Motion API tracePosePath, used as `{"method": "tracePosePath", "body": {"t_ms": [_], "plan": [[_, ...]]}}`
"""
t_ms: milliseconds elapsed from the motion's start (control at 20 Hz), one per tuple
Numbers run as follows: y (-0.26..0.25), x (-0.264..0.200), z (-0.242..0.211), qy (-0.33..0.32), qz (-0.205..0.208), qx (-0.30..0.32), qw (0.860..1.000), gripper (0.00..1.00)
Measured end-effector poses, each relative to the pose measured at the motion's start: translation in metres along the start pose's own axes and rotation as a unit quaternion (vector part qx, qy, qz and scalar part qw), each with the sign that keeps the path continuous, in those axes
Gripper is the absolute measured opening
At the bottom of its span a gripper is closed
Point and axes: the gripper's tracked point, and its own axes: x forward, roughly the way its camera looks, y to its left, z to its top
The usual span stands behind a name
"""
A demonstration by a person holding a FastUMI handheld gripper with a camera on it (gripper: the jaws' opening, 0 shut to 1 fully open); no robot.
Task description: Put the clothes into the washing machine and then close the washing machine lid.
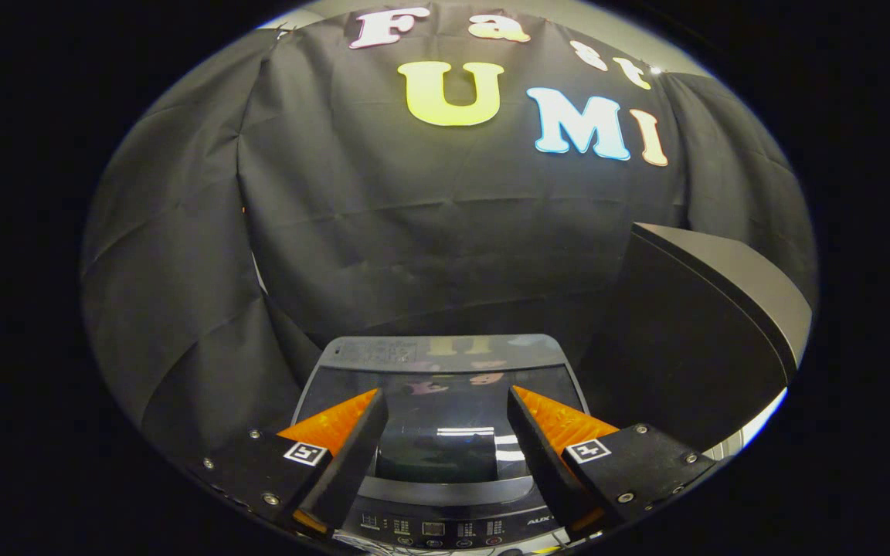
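gripper (445,401) spread, empty | above washing machine (441,463) | lid (445,386) closed | "AUX" on panel

Gripper (445,398) fingers spread apart above the washing machine's (445,494) closed lid (445,432).

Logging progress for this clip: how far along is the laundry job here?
Done, apparently: the washing machine sits with its glass lid down flat. In hand: nothing; the gripper is open above the lid, its fingers apart and holding nothing. Left: cannot tell whether clothes are inside; the lid only reflects.
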Motion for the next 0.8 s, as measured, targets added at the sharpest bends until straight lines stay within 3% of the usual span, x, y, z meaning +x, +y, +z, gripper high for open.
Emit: {"method": "tracePosePath", "body": {"t_ms": [400,800], "plan": [[-0.007,-0.037,-0.01,-0.007,0.033,-0.023,0.999,0.96],[-0.064,-0.159,-0.029,-0.069,0.093,-0.059,0.992,0.96]]}}
